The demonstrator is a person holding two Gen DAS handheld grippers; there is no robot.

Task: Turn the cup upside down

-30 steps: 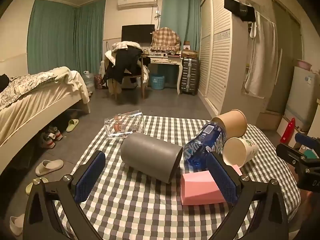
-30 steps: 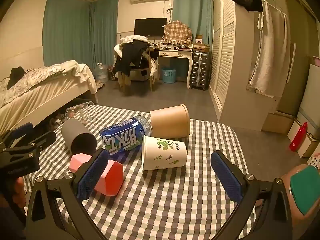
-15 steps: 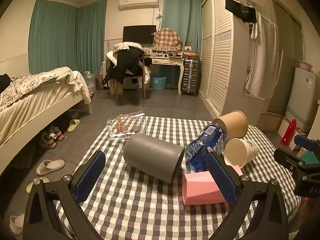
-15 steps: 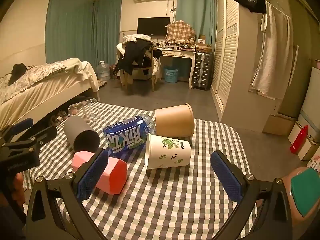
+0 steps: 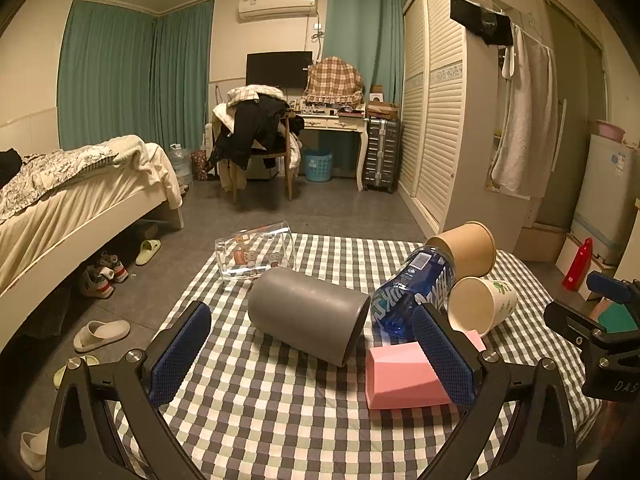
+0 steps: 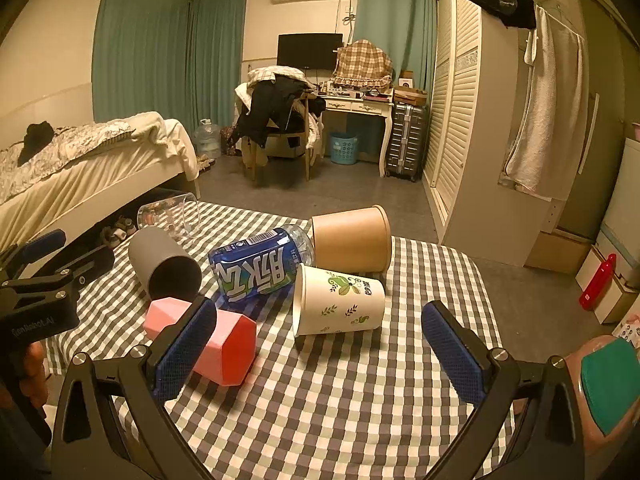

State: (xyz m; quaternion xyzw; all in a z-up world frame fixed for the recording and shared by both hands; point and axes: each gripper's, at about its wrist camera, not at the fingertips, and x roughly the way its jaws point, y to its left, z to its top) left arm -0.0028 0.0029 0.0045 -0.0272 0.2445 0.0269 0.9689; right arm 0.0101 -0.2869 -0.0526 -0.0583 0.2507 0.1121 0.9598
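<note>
Several cups lie on their sides on the checked tablecloth [image 5: 280,408]. A grey cup [image 5: 306,314] lies ahead of my open left gripper [image 5: 312,356]; it also shows in the right wrist view [image 6: 164,264]. A white paper cup with green leaves [image 6: 340,306] lies just ahead of my open right gripper [image 6: 320,354]; its mouth faces the left wrist view [image 5: 478,306]. A brown paper cup [image 6: 352,238] lies behind it. A clear glass cup [image 5: 256,254] lies at the far left edge. Both grippers are empty.
A blue bottle [image 6: 260,266] lies between the grey and paper cups. A pink block [image 5: 404,374] lies by my left gripper's right finger. The bed [image 5: 60,200] stands left, the wardrobe [image 5: 440,120] right, and a chair and desk beyond.
Both grippers have eased forward a little toward the cups, which look slightly larger. Nothing on the table has moved.
</note>
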